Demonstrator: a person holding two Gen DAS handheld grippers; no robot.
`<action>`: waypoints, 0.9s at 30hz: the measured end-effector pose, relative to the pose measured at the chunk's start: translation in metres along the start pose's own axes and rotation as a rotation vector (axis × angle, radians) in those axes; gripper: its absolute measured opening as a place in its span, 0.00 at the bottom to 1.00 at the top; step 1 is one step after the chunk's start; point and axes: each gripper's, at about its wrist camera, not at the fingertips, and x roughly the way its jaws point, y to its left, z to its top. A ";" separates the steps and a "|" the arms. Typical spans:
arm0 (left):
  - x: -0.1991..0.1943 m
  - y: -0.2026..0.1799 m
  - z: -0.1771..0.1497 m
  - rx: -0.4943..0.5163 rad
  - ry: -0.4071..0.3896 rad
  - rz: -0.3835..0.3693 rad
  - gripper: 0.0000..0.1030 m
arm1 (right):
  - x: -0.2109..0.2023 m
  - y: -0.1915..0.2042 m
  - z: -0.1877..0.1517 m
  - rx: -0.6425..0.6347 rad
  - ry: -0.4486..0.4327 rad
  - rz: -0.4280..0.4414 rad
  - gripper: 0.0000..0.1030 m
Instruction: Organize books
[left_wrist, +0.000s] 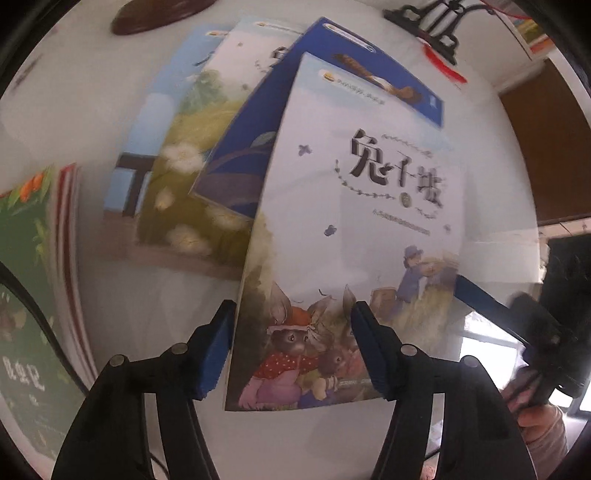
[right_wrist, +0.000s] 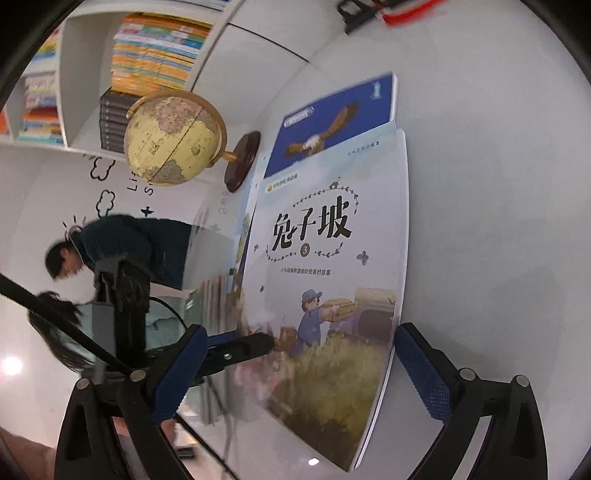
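— Where did the pale glossy picture book with rabbits and a blue-clad farmer on its cover (left_wrist: 354, 206) lie, relative to the jaws?

— Straight ahead of the left gripper (left_wrist: 291, 347), its near short edge between the spread jaws, neither blue pad clearly pressing it. The long axis ran away from that gripper. It lay on top of the dark blue book with a flying bird (left_wrist: 332, 70), itself on a fan of other picture books (left_wrist: 192, 162) on the white table (left_wrist: 155, 332).

— And the right gripper (right_wrist: 295, 365)?

— Also released, jaws wide, astride the book's near corner by its right long edge. Both were near; I judged the left better lined up with the short edge.

— Room to move?

— Bare table lay to the right of the book; a green-covered book (left_wrist: 29, 295) sat left, and a yellowish globe on a dark wooden base (right_wrist: 173, 138) stood beyond.
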 end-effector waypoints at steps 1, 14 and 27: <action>0.000 0.001 -0.001 -0.003 -0.006 0.014 0.59 | -0.007 -0.002 -0.003 -0.007 -0.002 0.035 0.85; -0.006 0.007 -0.015 -0.030 -0.014 -0.001 0.59 | 0.025 0.021 -0.035 -0.119 0.113 -0.009 0.17; -0.044 -0.002 -0.040 -0.051 -0.127 -0.277 0.54 | -0.003 0.069 -0.026 -0.384 -0.012 -0.271 0.08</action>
